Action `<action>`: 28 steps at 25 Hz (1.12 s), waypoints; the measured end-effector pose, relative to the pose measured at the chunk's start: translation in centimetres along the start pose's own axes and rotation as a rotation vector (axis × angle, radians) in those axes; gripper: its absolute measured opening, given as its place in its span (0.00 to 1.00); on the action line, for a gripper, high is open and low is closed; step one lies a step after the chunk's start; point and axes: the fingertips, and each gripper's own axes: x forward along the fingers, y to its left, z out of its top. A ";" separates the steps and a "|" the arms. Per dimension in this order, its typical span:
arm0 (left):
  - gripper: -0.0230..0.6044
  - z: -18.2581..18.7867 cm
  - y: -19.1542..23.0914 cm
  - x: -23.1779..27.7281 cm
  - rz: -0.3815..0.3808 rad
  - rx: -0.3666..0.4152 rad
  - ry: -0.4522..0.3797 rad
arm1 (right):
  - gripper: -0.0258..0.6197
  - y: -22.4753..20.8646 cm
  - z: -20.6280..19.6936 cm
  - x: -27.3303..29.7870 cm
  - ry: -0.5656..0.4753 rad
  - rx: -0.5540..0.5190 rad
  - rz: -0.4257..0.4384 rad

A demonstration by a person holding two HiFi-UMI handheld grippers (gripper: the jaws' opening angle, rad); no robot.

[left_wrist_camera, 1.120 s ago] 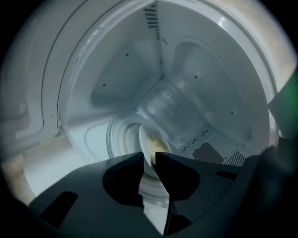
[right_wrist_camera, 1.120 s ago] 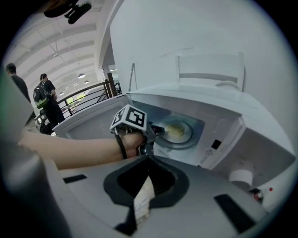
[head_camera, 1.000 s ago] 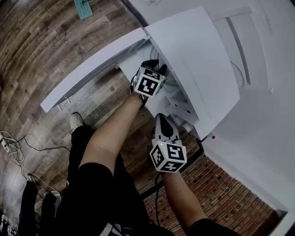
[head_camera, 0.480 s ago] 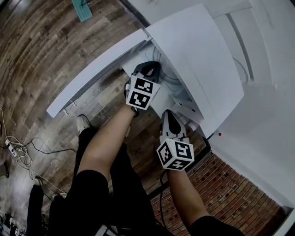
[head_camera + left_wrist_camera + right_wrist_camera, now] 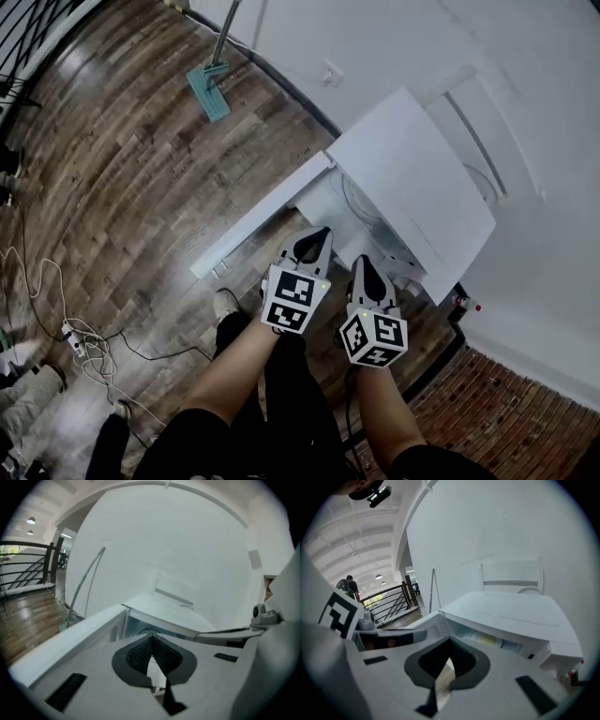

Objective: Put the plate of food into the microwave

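The microwave (image 5: 412,178) stands just beyond both tools, its door (image 5: 258,225) swung open to the left and its cavity facing them. The plate (image 5: 361,202) seems to lie inside as a pale round shape; I cannot confirm food on it. The left tool (image 5: 314,236), nearer the door, and the right tool (image 5: 367,264) hang side by side, each with jaws together and empty.

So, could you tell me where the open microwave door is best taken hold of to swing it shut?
Probably the free end of the microwave door, farthest from its hinge on the microwave. It stands wide open as a thin upright panel, so pinch its top edge from above, approaching from its outer face. The left gripper, shut and empty, is nearer.
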 end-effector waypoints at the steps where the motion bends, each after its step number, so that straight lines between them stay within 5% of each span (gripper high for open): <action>1: 0.03 1.3 0.0 -1.2 0.000 -0.004 -0.002 | 0.06 0.9 1.3 -0.4 -0.020 0.003 0.004; 6: 0.03 9.1 -1.6 -6.8 -0.021 -0.023 -0.027 | 0.06 4.5 9.1 -4.1 -0.125 0.019 0.006; 17: 0.03 27.4 -6.8 -19.3 -0.065 0.114 -0.145 | 0.06 10.3 26.3 -15.3 -0.376 0.048 -0.008; 28: 0.03 33.3 -9.2 -24.1 -0.097 0.195 -0.237 | 0.06 13.2 32.0 -19.2 -0.483 0.032 0.030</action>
